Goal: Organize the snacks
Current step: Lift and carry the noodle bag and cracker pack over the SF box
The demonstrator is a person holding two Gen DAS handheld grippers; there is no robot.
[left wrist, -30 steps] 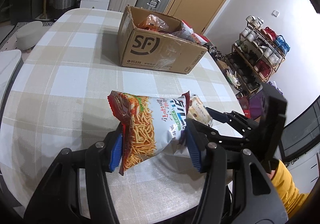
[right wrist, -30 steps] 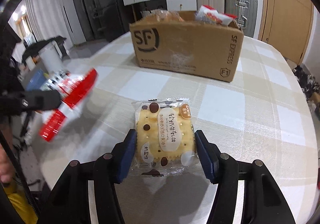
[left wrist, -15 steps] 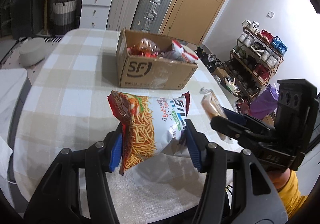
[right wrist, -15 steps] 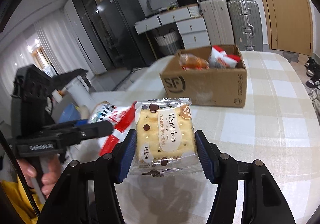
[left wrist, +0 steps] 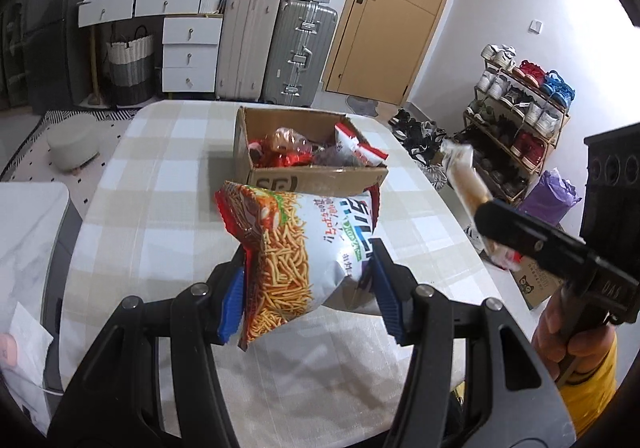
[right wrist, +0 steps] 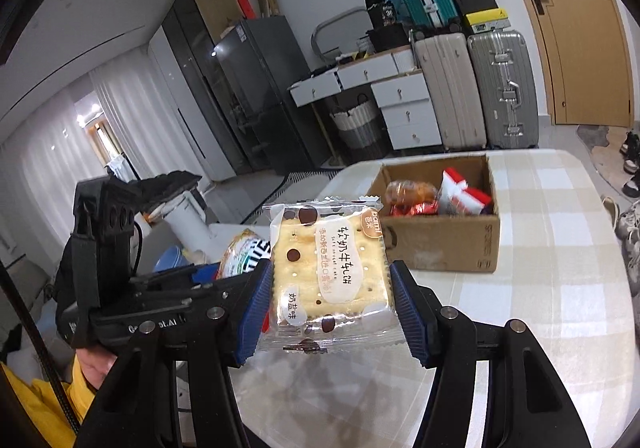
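Observation:
My left gripper [left wrist: 306, 294] is shut on a red and white bag of noodle snacks [left wrist: 296, 244], held in the air above the checked table [left wrist: 160, 184]. My right gripper [right wrist: 332, 308] is shut on a clear packet with a square cracker [right wrist: 328, 268], also lifted off the table. The same cracker packet [left wrist: 464, 176] shows edge-on at the right of the left wrist view. An open cardboard box [left wrist: 304, 164] with several snack packets stands further back on the table; the right wrist view shows this box [right wrist: 440, 236] behind the cracker.
Suitcases [left wrist: 276, 48] and white drawers [left wrist: 192, 52] line the far wall beside a wooden door [left wrist: 396, 16]. A shoe rack [left wrist: 516, 100] stands right of the table. A dark fridge [right wrist: 256, 96] and a person's hand [left wrist: 560, 332] in a yellow sleeve are visible.
Both grippers have risen well above the table with their snacks still held. The box now looks smaller and lower in both views, and its inside shows.

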